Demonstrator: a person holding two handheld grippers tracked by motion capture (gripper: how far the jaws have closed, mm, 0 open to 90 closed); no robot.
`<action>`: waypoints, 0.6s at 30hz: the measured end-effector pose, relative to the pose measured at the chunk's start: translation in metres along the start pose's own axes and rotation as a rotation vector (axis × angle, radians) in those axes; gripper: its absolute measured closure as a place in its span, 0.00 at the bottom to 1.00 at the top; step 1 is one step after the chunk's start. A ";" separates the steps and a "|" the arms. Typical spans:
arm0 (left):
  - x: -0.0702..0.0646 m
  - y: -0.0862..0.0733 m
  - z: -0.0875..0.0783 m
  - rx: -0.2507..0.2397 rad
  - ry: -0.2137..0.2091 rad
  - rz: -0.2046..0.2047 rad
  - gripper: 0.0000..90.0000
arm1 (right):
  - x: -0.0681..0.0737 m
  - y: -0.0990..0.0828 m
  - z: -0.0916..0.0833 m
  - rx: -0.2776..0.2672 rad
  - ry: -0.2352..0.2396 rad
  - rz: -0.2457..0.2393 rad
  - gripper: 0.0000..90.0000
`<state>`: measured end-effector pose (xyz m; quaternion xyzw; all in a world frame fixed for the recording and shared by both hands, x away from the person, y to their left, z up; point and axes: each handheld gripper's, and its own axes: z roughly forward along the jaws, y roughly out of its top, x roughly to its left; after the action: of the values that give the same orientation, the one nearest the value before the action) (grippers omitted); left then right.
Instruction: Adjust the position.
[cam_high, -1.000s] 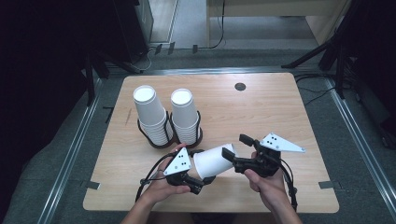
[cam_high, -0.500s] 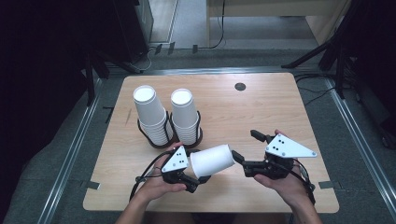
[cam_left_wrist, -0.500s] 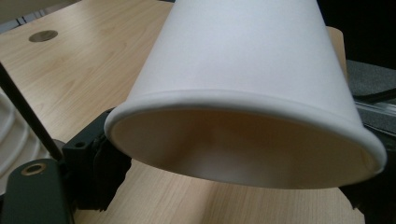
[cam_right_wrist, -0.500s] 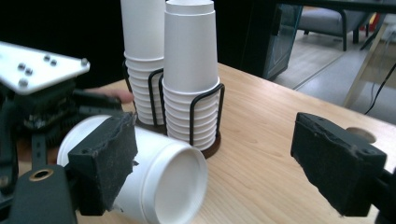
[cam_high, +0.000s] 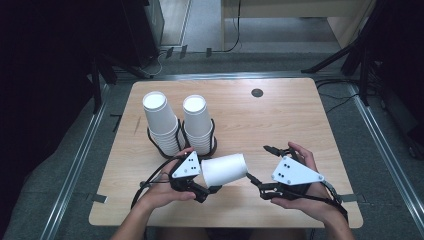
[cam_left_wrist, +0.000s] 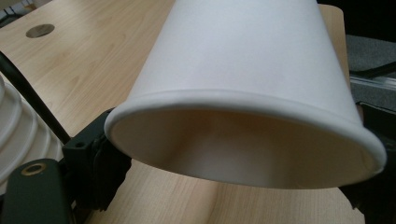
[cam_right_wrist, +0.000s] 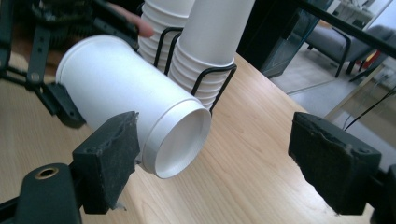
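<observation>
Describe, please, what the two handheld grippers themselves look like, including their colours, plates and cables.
Both are black, skeletal metal frames. The left gripper and the right gripper each carry a pale grey three-cornered plate on top, marked with small dark dots. The right gripper's jaws end in blocky black foam-like pads, worn at the edges, with a brass-coloured eyelet near one base. Thin black cables trail back beside the bare forearms.

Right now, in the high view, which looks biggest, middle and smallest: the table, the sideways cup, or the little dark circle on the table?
1. table
2. sideways cup
3. dark circle
</observation>
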<state>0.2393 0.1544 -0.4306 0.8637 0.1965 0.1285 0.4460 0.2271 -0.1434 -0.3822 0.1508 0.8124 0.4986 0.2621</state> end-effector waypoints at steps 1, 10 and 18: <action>0.000 0.001 0.000 0.006 -0.002 0.003 0.11 | 0.001 0.000 0.000 0.007 -0.001 -0.020 0.19; -0.001 0.008 0.004 0.047 -0.030 0.038 0.11 | 0.011 -0.003 0.004 0.048 0.060 -0.154 0.19; -0.003 0.009 0.010 0.062 -0.048 0.047 0.11 | 0.013 -0.011 0.010 0.090 0.151 -0.193 0.21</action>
<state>0.2424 0.1405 -0.4289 0.8844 0.1690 0.1120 0.4204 0.2222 -0.1348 -0.3992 0.0455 0.8621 0.4439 0.2400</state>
